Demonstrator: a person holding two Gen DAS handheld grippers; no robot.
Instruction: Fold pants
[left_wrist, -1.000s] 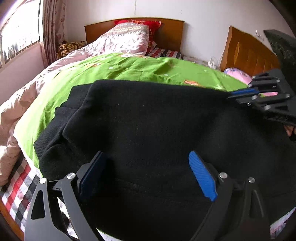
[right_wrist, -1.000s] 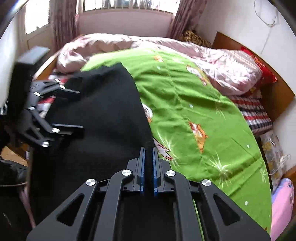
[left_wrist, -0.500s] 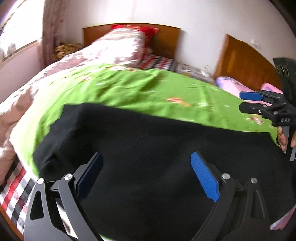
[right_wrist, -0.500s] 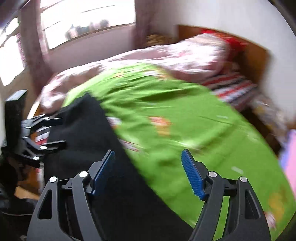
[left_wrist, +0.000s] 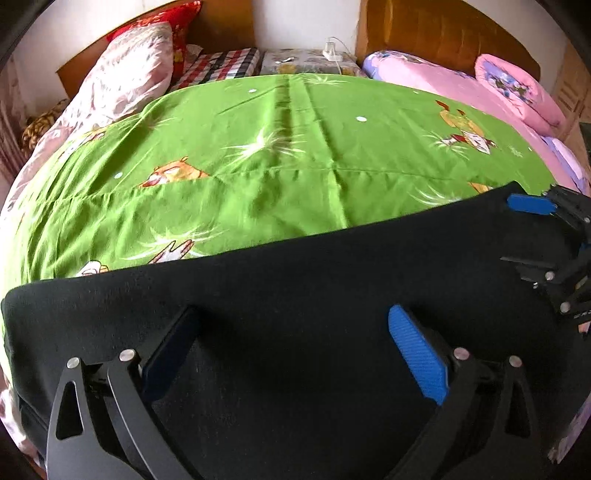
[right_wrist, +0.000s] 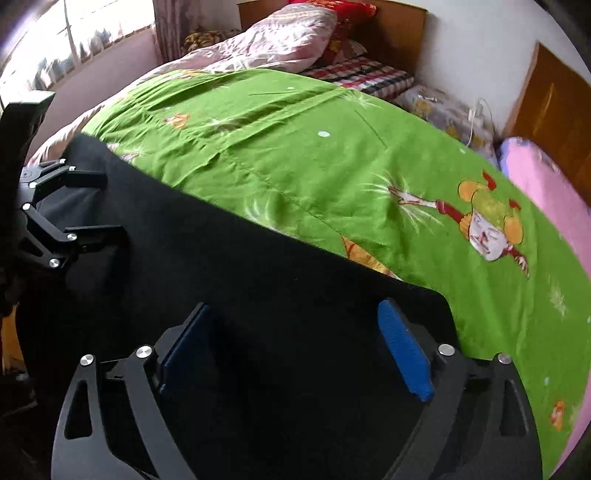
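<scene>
**Both grippers let go, pants flat on the bed**

Since a second ago the right gripper (right_wrist: 295, 343) has gone from pinched tight to spread wide, and both cameras have swung round so more of the green sheet (left_wrist: 295, 147) shows. The left gripper (left_wrist: 291, 350) was already spread and hasn't changed; both now hover over the black cloth with nothing between the blue pads (left_wrist: 417, 354).

Writing-wise there's not much. No brand or label shows on the pants (left_wrist: 295, 295). The sheet has cartoon prints, a girl with orange pigtails (right_wrist: 487, 221) being the clearest, plus white dots and starburst marks, but no readable text. Some tiny lettering sits on the right gripper's body at the edge of the left view, too small to make out.

The pants are plain black, fuzzy-looking fabric, laid as a wide flat band along the near edge of the bed on top of the sheet. The far edge runs in a fairly straight line across both views, with a rounded corner at the left end in the left view. No seams, pockets or waistband can be picked out in that dark mass.

Further back: a pale pink quilt (right_wrist: 258, 40), a red pillow (left_wrist: 177, 22), a wooden headboard (right_wrist: 399, 33), and pink bedding (left_wrist: 461, 88) on the second bed.
</scene>
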